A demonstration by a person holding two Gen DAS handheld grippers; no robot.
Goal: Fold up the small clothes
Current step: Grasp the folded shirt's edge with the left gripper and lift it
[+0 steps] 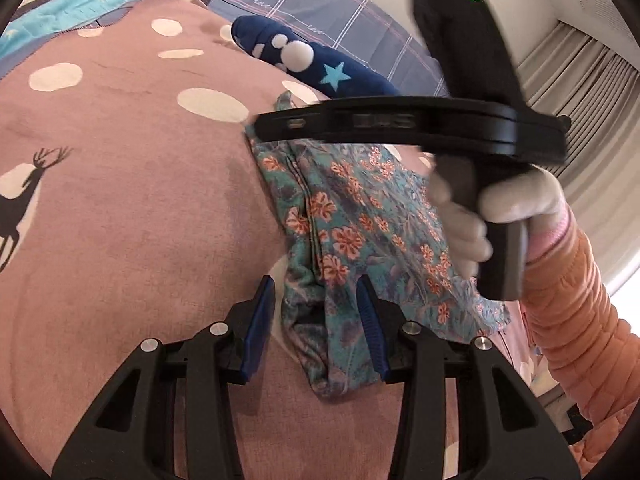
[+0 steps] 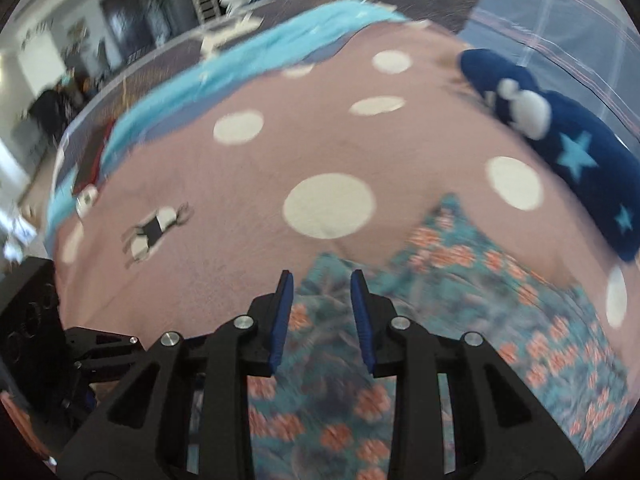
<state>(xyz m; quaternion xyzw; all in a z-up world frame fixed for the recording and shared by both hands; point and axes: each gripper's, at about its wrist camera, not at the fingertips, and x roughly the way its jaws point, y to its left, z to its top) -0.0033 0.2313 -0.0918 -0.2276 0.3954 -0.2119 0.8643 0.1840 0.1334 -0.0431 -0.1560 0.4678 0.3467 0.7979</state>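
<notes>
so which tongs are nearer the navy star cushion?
Right. The right tongs hover over the floral garment's far edge, toward the navy star cushion; the left tongs straddle its near end, farther back.

small cursive "love" repeated on plaid sheet (image 1: 320, 12), gripper-ring lettering (image 1: 384, 121) blurred, unreadable

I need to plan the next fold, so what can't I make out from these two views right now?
- Floral garment: in the left wrist view, the right gripper's body and the gloved hand cover its far and right edges.
- Right wrist view: motion blur smears the garment, so its fold lines can't be read.
- Whether either gripper's jaws touch the cloth: unclear.
- Navy pillow: partly hidden behind the right gripper.
</notes>
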